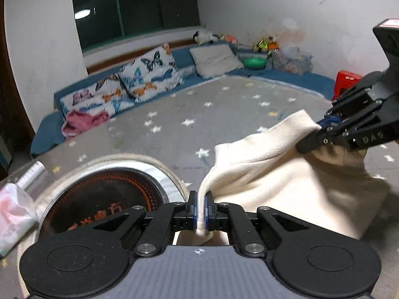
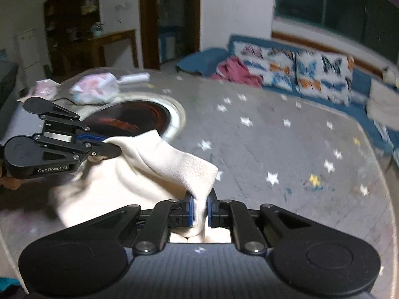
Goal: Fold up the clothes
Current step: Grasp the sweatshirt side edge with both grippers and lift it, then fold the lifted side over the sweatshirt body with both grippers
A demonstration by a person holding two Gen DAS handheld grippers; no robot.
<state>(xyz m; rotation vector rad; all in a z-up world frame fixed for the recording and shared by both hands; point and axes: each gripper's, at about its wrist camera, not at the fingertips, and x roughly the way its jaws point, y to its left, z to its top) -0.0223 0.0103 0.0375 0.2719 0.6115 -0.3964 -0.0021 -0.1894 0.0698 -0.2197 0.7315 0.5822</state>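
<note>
The left tool [image 1: 201,209] is clamped on a folded edge of the cream garment [image 1: 281,184], its blue pads pressed against a narrow ridge of cloth that runs between them. The right tool [image 2: 200,208] is likewise clamped on another edge of the same garment, a thick fold pinched between its pads. Each tool shows in the other's view: the right one at the right of the left wrist view [image 1: 321,130], the left one at the left of the right wrist view [image 2: 109,144], both gripping upper corners of the cloth. The garment hangs between the two tools, lifted and bunched, its lower part draping down toward the grey star-patterned surface [image 1: 189,114].

Just beyond the left tool, a round dark heater disc with a silver rim [image 1: 107,194] is set into the surface. Near it lie a crumpled plastic bag [image 2: 94,89] and a clear roll [image 1: 32,174]. Farther off, a blue sofa [image 1: 184,57] carries butterfly-print cushions [image 1: 149,72] and a pink cloth [image 1: 82,122].
</note>
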